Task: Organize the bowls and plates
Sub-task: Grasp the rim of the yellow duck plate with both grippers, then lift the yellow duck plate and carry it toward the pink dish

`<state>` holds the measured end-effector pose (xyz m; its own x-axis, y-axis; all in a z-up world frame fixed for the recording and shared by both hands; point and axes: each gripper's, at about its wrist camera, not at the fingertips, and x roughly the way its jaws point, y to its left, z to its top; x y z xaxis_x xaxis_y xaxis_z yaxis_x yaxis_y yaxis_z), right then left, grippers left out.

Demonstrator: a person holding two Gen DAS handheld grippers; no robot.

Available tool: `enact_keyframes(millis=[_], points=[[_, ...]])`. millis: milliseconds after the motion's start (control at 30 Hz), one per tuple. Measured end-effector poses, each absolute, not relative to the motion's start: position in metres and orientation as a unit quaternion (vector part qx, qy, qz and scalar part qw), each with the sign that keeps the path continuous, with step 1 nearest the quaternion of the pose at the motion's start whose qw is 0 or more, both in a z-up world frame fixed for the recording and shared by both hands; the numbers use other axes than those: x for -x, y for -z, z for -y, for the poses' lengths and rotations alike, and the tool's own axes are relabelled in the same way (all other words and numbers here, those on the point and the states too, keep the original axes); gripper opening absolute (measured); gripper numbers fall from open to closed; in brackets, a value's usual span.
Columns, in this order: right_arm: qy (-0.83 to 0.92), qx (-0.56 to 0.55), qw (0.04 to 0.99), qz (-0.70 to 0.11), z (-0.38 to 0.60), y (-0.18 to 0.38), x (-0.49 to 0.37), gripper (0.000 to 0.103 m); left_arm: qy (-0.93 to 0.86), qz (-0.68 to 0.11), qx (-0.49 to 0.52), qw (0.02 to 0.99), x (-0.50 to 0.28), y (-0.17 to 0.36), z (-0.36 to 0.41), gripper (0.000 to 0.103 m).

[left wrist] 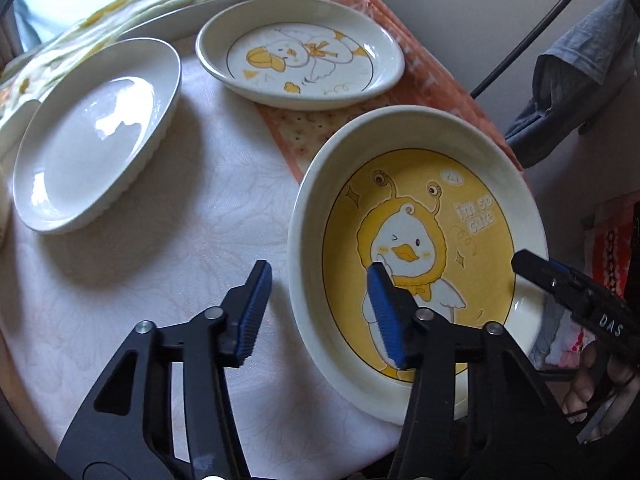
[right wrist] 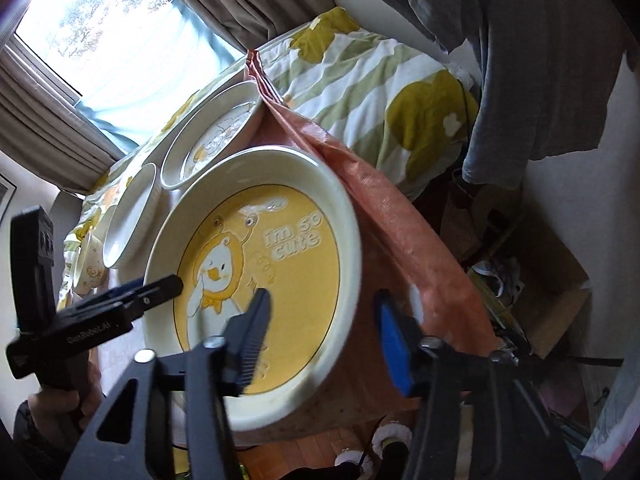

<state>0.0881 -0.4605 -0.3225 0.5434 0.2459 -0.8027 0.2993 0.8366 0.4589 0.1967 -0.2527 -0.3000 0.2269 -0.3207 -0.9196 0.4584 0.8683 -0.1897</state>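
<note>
White tablecloth [left wrist: 160,280]: both grippers straddle yellow duck plate [left wrist: 420,208] rim, seemingly ungripped.

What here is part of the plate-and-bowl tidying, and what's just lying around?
Part of the job:
- yellow duck plate, with the left gripper and right gripper astride its rim
- white duck plate
- plain white plate
- small patterned bowl

Just lying about:
- orange cloth
- flowered quilt
- grey garment
- curtains
</note>
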Motion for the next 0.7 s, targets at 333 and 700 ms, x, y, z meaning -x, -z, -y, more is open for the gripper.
enact_keyframes(millis=[333, 700], points=[[0.004, -0.292, 0.829, -0.478, 0.473, 0.331, -0.102, 0.013, 0.262, -0.579, -0.062, 0.770, -0.202, 0.300, 0.250, 0.020], [0.010, -0.239, 0.843, -0.481, 0.468, 0.329, -0.110, 0.013, 0.264, -0.558, -0.074, 0.783, -0.196, 0.297, 0.250, 0.020]])
